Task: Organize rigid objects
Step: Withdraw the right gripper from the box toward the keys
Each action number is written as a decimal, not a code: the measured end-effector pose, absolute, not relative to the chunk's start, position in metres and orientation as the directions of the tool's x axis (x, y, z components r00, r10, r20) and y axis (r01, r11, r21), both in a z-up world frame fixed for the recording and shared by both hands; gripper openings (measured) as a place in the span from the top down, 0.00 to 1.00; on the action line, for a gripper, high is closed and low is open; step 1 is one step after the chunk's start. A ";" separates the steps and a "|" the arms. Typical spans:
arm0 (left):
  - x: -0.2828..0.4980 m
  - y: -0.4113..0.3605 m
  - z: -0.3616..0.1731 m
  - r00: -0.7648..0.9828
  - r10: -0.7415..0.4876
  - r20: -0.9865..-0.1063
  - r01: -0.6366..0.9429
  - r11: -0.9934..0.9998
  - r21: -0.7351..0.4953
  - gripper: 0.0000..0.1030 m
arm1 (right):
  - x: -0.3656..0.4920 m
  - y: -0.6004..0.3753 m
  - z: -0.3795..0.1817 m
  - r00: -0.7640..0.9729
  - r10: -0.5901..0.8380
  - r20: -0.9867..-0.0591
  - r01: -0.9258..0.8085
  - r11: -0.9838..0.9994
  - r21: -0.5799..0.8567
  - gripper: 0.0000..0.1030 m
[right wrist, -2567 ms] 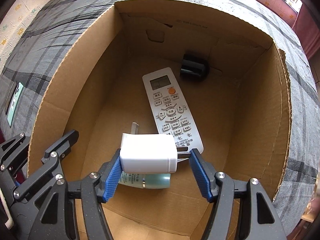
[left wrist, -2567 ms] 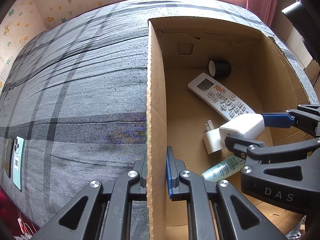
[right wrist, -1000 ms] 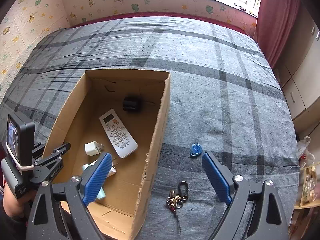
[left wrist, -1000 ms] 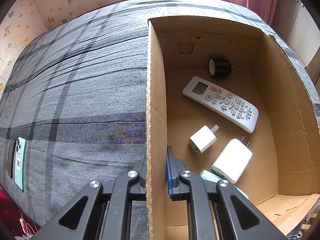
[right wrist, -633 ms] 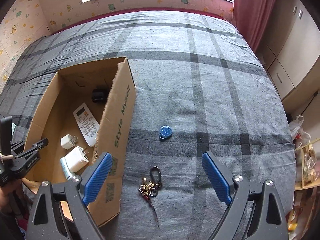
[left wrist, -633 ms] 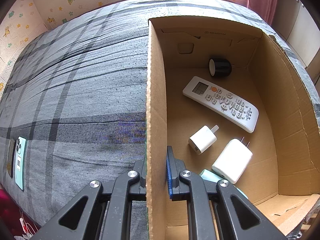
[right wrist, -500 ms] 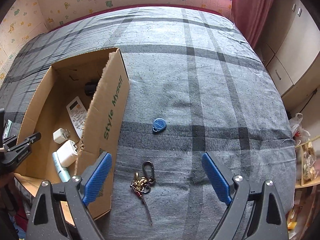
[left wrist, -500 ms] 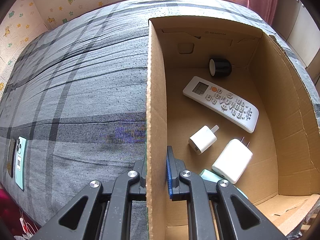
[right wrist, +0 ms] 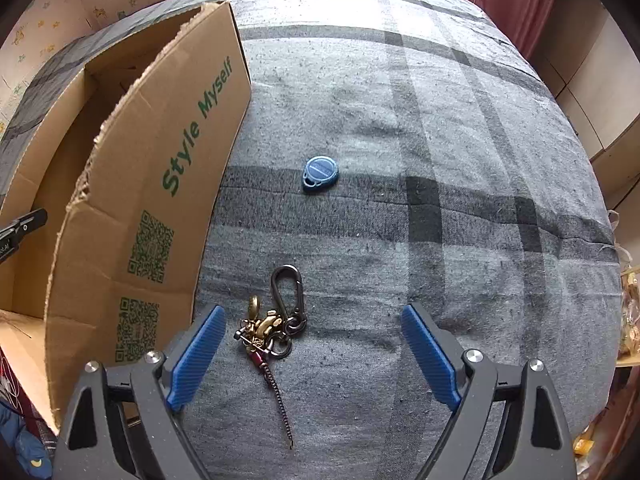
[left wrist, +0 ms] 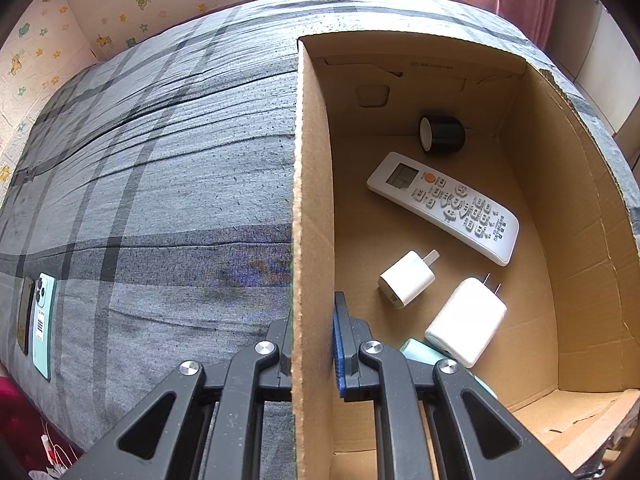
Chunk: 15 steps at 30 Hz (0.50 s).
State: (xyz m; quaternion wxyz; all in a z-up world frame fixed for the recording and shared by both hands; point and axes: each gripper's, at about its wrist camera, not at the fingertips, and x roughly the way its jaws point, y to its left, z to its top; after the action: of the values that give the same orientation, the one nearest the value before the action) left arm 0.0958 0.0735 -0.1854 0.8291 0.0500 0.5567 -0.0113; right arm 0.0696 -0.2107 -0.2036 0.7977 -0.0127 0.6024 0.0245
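My left gripper [left wrist: 312, 320] is shut on the left wall of an open cardboard box [left wrist: 312, 200]. In the box lie a white remote [left wrist: 444, 206], a small white charger [left wrist: 406, 284], a bigger white charger [left wrist: 466, 320], a black cylinder [left wrist: 442, 135] and a pale teal tube [left wrist: 416, 350] partly under the big charger. My right gripper [right wrist: 312, 320] hangs over the bed right of the box [right wrist: 160, 160]. Its jaws stand wide and are closing slightly. A key bunch [right wrist: 266, 330] with a carabiner lies below them, near the left finger and untouched. A blue tag [right wrist: 320, 174] lies farther off.
The grey plaid bedspread [right wrist: 440, 160] stretches to the right and far side of the keys. Two phones [left wrist: 42, 320] lie at the bed's left edge. A red curtain [right wrist: 516, 4] and cabinets stand past the bed at the right.
My right gripper has swung from over the box to the bed on its right and has come down close above the key bunch. The left gripper and the box's contents have not moved.
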 end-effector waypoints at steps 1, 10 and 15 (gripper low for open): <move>0.096 0.074 -0.185 0.379 0.035 -0.925 0.074 0.995 0.069 0.88 | 0.069 -0.210 -0.207 0.267 0.027 -0.963 -0.059 0.998 0.012 0.12; 0.097 0.072 -0.186 0.379 0.043 -0.924 0.076 0.994 0.078 0.88 | 0.071 -0.206 -0.226 0.226 0.046 -0.973 -0.072 0.997 0.031 0.15; 0.097 0.072 -0.186 0.379 0.044 -0.925 0.076 0.994 0.078 0.87 | 0.074 -0.203 -0.240 0.203 0.038 -0.978 -0.074 0.997 0.023 0.21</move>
State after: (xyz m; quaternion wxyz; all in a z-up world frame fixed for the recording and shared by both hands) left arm 0.0967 0.0720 -0.1863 0.8285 0.0534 0.5573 -0.0096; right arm 0.0736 -0.2026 -0.2402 0.7755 -0.0143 0.6301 0.0361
